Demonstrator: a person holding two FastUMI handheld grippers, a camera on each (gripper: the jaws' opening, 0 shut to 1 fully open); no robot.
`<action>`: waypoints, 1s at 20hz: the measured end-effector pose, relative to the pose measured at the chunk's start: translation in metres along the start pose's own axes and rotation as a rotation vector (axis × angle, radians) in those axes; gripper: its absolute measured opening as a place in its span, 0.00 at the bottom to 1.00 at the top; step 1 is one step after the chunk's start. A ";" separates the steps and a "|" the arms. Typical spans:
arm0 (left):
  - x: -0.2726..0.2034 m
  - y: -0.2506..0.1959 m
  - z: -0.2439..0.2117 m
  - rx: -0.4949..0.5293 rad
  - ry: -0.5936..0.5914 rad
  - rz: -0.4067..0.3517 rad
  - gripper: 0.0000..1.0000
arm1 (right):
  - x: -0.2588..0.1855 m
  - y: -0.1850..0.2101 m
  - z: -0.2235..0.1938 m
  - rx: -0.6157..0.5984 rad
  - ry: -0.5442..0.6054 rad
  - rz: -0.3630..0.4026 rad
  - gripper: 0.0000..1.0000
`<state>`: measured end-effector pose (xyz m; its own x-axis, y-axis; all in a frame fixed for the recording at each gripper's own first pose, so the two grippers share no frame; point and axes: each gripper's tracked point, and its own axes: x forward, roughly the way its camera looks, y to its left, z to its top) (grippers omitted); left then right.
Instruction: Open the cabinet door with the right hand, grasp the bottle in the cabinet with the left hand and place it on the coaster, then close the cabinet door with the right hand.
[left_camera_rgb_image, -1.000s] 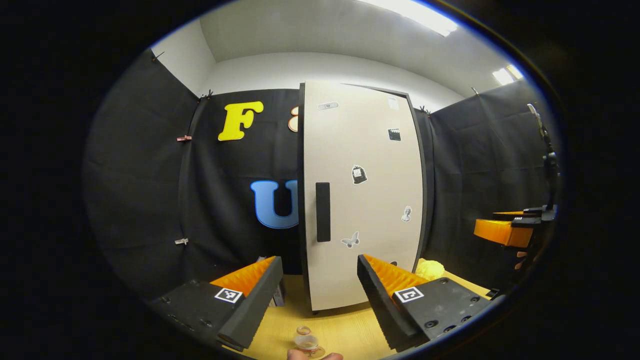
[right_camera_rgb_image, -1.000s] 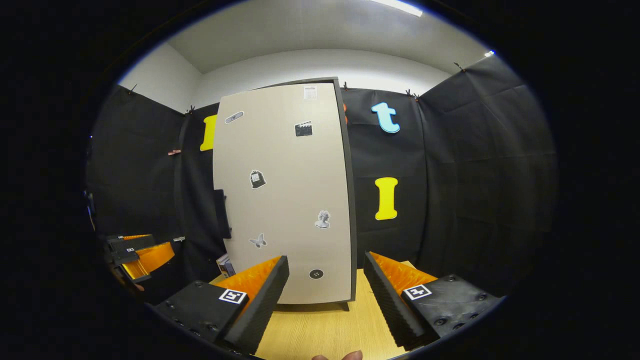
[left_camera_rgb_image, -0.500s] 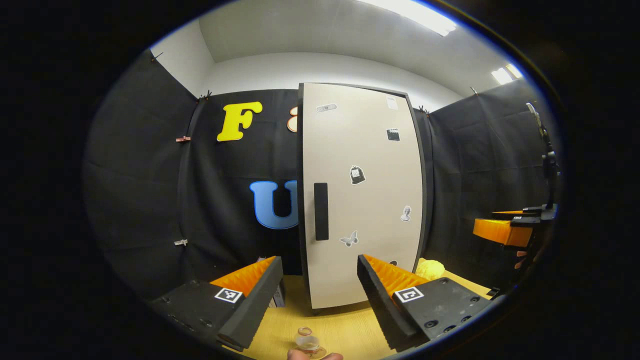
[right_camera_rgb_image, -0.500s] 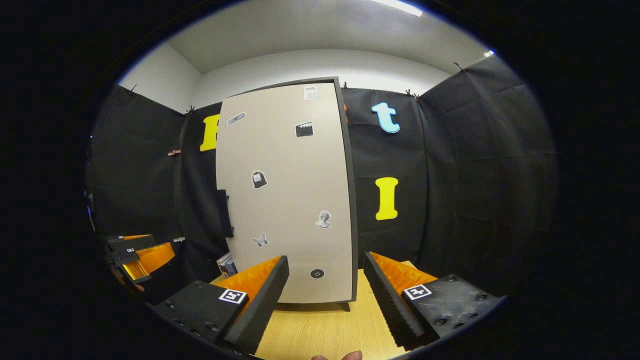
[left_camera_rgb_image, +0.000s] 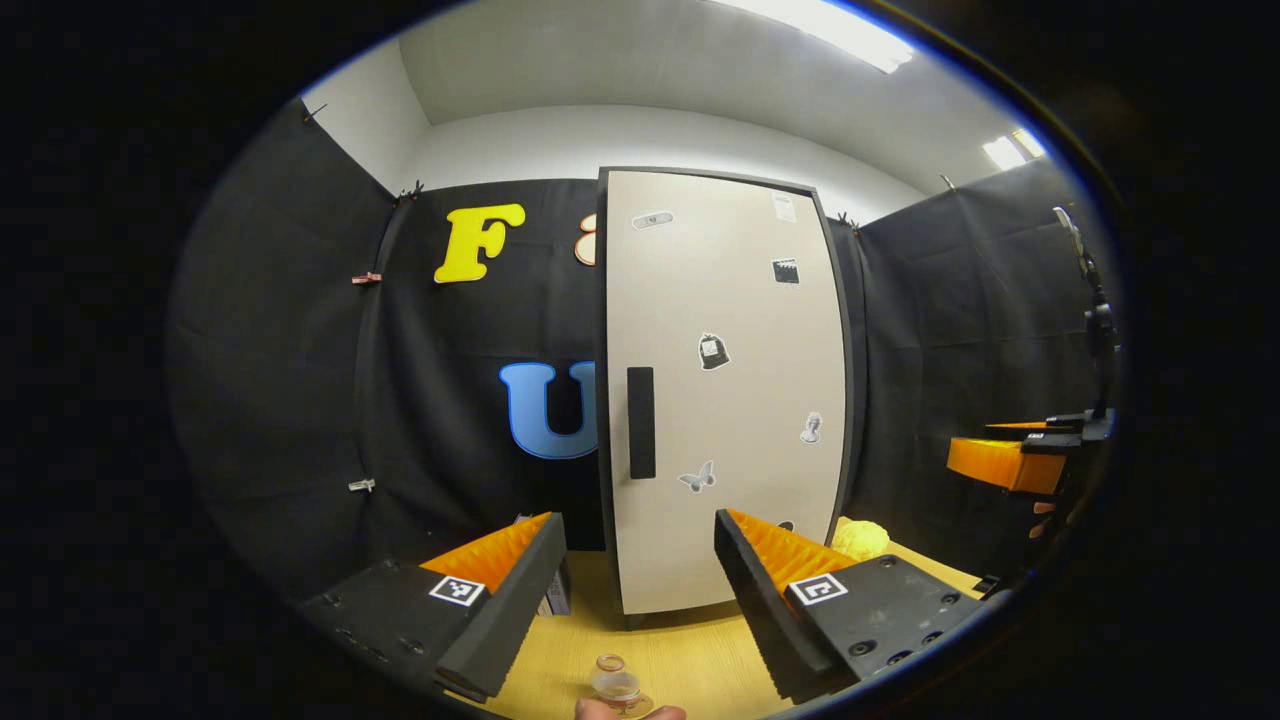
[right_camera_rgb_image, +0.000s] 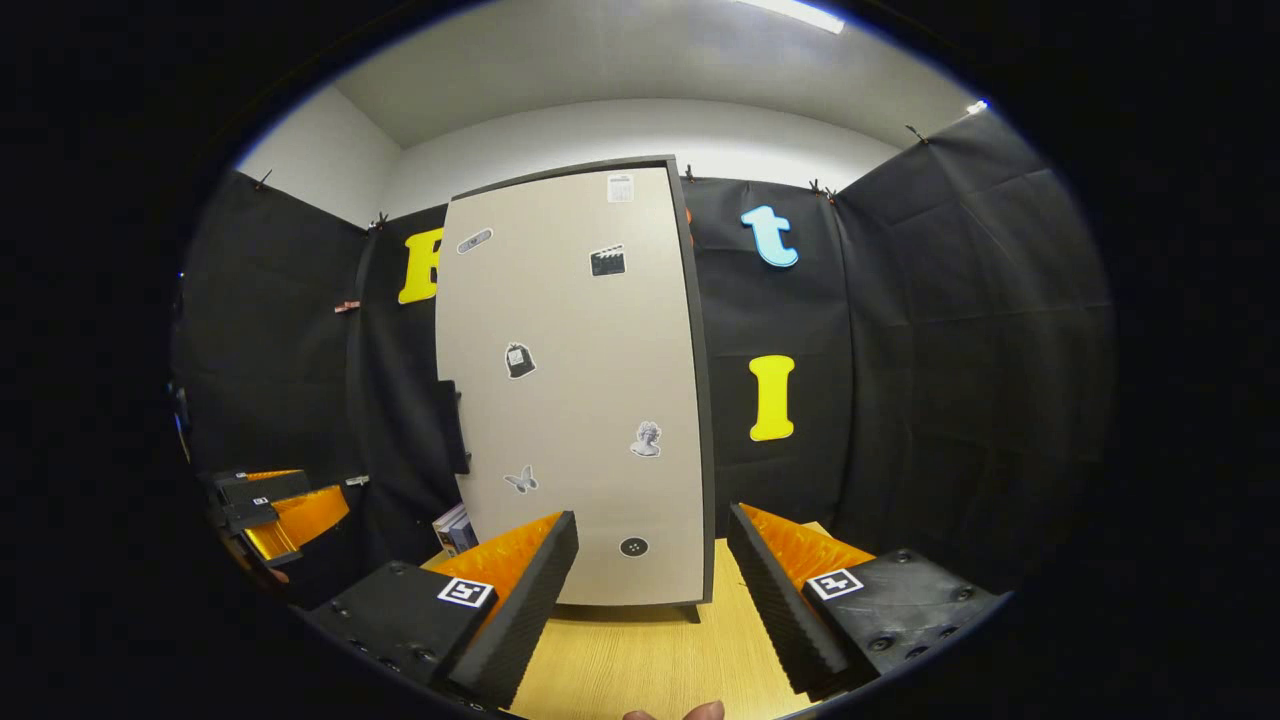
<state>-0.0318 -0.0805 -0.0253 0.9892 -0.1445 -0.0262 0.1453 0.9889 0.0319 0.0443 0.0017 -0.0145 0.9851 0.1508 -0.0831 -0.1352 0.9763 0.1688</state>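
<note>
Two fingers of the left tool (left_camera_rgb_image: 640, 585) stand spread at the bottom of the left gripper view, nothing between them; the cabinet door (left_camera_rgb_image: 725, 390) fills centre frame with its dark handle (left_camera_rgb_image: 641, 422) at its left edge, and the bottle (left_camera_rgb_image: 613, 684) sits on the desk (left_camera_rgb_image: 690, 655) at bottom centre. Right gripper view: the right tool (right_camera_rgb_image: 652, 590) is likewise spread and empty, the door (right_camera_rgb_image: 580, 380) centre-left, the other tool (right_camera_rgb_image: 285, 510) at lower left.
</note>
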 end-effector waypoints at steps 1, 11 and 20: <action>0.000 0.000 -0.001 0.003 0.000 0.000 0.95 | -0.001 -0.001 0.000 -0.001 -0.002 -0.002 0.98; -0.004 -0.005 0.001 0.005 0.000 -0.008 0.95 | -0.006 -0.002 -0.001 -0.002 0.009 -0.006 0.98; -0.009 -0.006 0.000 0.010 -0.001 -0.004 0.95 | -0.002 -0.001 -0.005 0.000 0.013 -0.002 0.98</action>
<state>-0.0417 -0.0847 -0.0250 0.9886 -0.1486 -0.0258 0.1496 0.9879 0.0414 0.0416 0.0006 -0.0191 0.9839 0.1511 -0.0958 -0.1335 0.9765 0.1691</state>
